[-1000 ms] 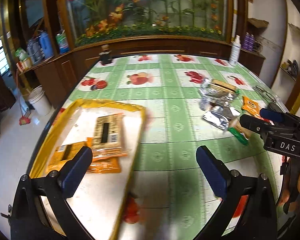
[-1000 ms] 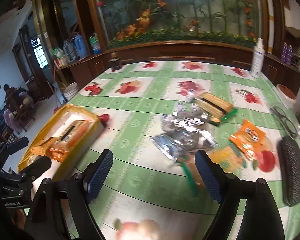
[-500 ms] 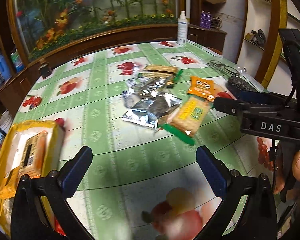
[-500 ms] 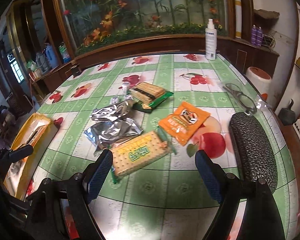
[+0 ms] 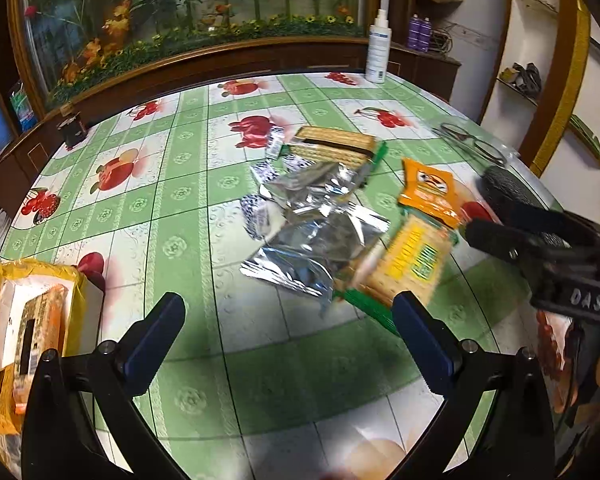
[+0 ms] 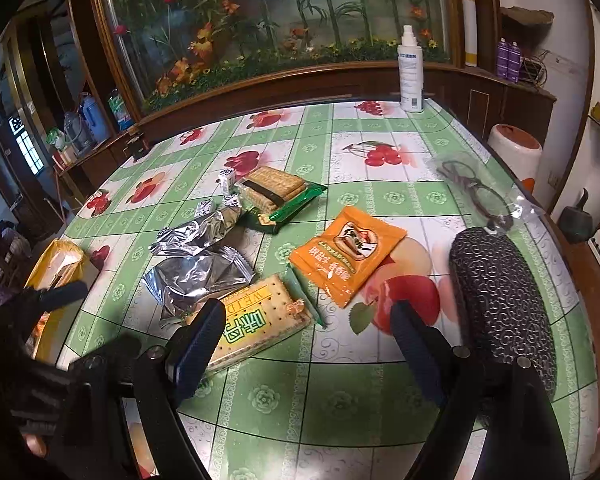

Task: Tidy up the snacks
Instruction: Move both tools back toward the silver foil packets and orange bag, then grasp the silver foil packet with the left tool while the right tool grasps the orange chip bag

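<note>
The yellow-labelled transparent packet of square crackers with a green end seal (image 6: 256,322) lies flat on the green-and-white fruit-print tablecloth (image 6: 340,396), nearest of the loose snacks, its far corner just beside the orange foil sachet (image 6: 348,254) and its left edge touching the crumpled silver foil wrappers (image 6: 198,276). Further back sits a green-trimmed pack of brown biscuits (image 6: 278,192). The yellow-rimmed cardboard box (image 5: 4,292), already holding an orange-wrapped pack, stands at the table's left edge, well apart from the pile. The right gripper (image 6: 304,330) hangs over the crackers with its jaws wide apart and nothing between them; its left pad overlaps the packet's near corner in the right wrist view. The left gripper (image 5: 288,328) is likewise spread and empty, aimed at bare cloth before the pile. The step in hand looks like picking the cracker packet for the box. To do it well, I would come down so the pads straddle the packet's short width, not its length, and close gently, since crackers likely crack under a hard squeeze. A flat packet offers little to bite; catching the raised green seal end or tipping one edge up may help. Keep clear of the silver wrappers, which could drag along, and of the black textured case (image 6: 500,300) on the right.
</note>
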Tool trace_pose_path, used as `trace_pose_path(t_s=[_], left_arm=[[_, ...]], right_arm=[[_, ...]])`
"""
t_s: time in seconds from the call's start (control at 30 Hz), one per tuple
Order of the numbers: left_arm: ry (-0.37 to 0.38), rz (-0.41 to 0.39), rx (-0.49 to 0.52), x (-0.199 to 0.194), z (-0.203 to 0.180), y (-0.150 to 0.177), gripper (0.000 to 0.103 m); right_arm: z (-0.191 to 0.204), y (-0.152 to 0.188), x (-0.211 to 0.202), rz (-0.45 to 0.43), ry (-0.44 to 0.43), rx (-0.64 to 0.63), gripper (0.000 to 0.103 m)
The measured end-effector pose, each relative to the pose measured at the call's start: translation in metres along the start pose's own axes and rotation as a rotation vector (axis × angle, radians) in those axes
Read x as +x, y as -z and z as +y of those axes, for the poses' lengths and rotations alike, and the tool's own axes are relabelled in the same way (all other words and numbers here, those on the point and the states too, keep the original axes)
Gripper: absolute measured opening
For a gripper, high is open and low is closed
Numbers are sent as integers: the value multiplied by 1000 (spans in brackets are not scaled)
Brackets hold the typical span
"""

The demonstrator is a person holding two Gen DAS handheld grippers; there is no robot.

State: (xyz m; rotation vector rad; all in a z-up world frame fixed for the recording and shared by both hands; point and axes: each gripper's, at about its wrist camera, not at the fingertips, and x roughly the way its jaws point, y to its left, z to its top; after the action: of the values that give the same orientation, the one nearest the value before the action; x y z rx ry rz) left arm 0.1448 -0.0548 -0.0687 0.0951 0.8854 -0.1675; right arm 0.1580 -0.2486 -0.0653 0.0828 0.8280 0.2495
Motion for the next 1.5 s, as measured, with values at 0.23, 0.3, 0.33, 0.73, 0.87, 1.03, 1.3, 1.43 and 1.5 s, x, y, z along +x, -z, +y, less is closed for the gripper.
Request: trace_pose_path(t_s=[0.23,0.3,0.33,0.73,0.87,1.03,1.3,1.43,1.5], left_arm=[[36,38,-14,31,10,-14,103],[46,49,-7,38,10,-17,103],[52,50,-2,41,10,-18,103],[55,109,127,77,-12,-25,103],[51,93,138,82,-15,-26,103],[73,80,115,80,-10,-26,95],[68,73,67,71,2,-24,65],[72,75,64,64,4,-18,61],[73,76,58,62,5,-15,61]], right_arm=[[-11,-16,28,26,15,37,86],[-13,-21,39,44,27,43,86],[-14,-22,44,50,34,45,86],[-21,-31,82,104,96,80,86],[-14,-34,90,117,154,26,88],[-9,-35,97,125,193,-25,90],[-17,-33,85,96,185,-25,20],[-25,-28,78,98,137,-7,13],[-28,-26,74,89,117,20,17]])
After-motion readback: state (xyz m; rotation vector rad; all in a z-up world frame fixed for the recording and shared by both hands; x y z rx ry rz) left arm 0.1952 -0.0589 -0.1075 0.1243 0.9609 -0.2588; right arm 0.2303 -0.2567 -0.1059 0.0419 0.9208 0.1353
